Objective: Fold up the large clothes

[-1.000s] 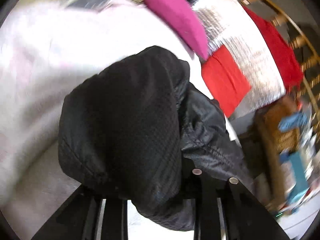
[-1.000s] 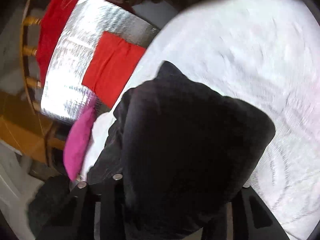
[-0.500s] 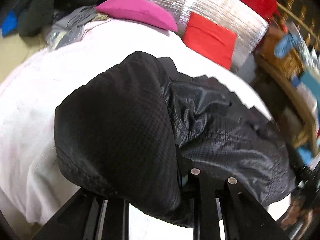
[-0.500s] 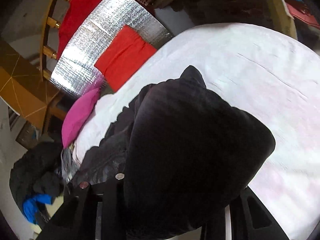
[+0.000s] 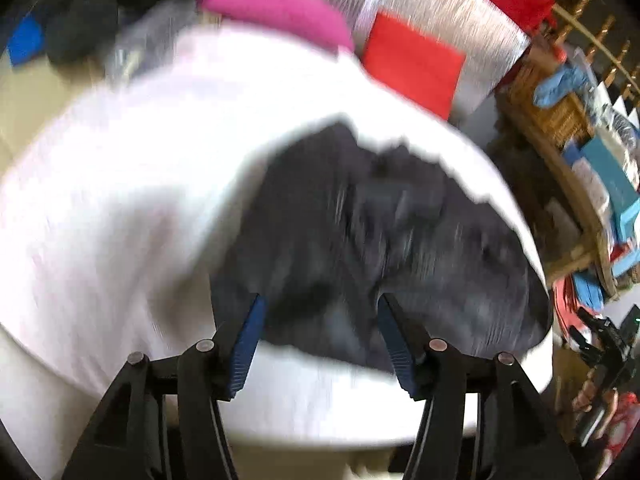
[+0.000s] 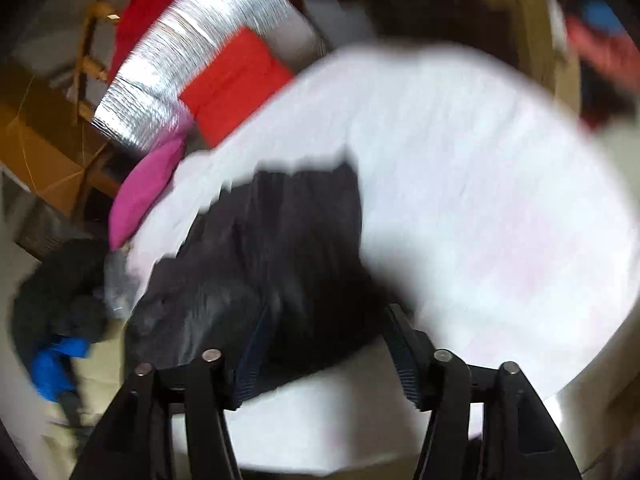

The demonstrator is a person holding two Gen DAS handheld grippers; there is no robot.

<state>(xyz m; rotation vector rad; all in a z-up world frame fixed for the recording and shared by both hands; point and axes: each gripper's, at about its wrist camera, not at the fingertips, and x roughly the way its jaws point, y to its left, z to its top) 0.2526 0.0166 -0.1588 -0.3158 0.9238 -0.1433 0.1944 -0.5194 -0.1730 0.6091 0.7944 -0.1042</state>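
Your black jacket (image 5: 360, 240) lies bunched up on the white bed cover (image 5: 120, 200), just past the tips of your left claw (image 5: 318, 312). It looks shiny and crinkly, with a jagged far edge. Seen from your right claw (image 6: 326, 320), the same dark heap spreads ahead and to the left.

Cluttered home: pink cushion (image 5: 276, 8), wooden chair (image 6: 90, 40)

From my end the black jacket (image 5: 360, 240) looks like thin, slightly shiny synthetic cloth lying on a soft matt white bed cover (image 5: 120, 200), with a crinkly silver foil sheet (image 6: 192, 60) and matt pink fabric cushion (image 5: 280, 8) behind it.
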